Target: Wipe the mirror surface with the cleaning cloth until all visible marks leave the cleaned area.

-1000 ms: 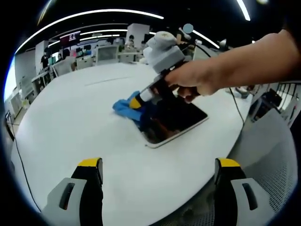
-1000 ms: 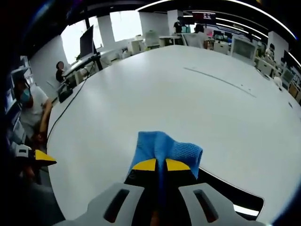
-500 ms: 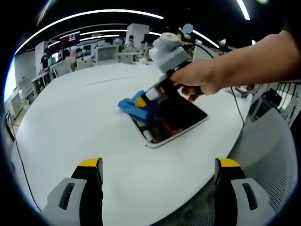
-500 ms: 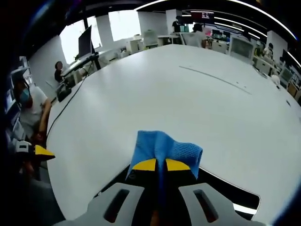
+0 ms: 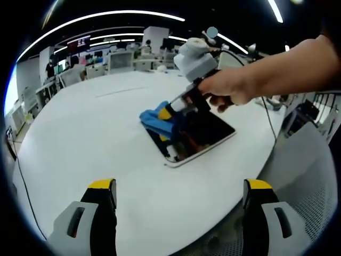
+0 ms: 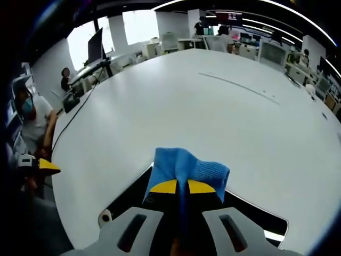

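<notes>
White round surface [image 5: 80,138], broad and bare apart from the job. Mirror [image 5: 198,134] lies flat at about 2 o'clock from the left tongs [image 5: 180,188], close to the surface's near edge, dark glass in a pale frame. Blue cleaning cloth [image 5: 158,119] sits at the mirror's 10 o'clock corner, half on the glass, half over the frame. Right tongs [image 5: 171,110] pinched tight on the cloth, held by a hand [image 5: 226,89]; in the right gripper view the cloth [image 6: 184,166] bulges out past the closed yellow tips [image 6: 176,186]. Left tongs spread wide, holding nothing, hanging back over the near surface.

Judgement: wipe in progress. Best done with the cloth pressed flat, in overlapping passes from that corner toward 4 o'clock, no dragging the mirror off the edge; the idle left tongs could steady the frame.

Hard to read: marks on the glass can't be told from reflections. Cloth and tongs cover the corner being wiped. Right gripper view cuts off the mirror's [image 6: 256,216] lower part.
</notes>
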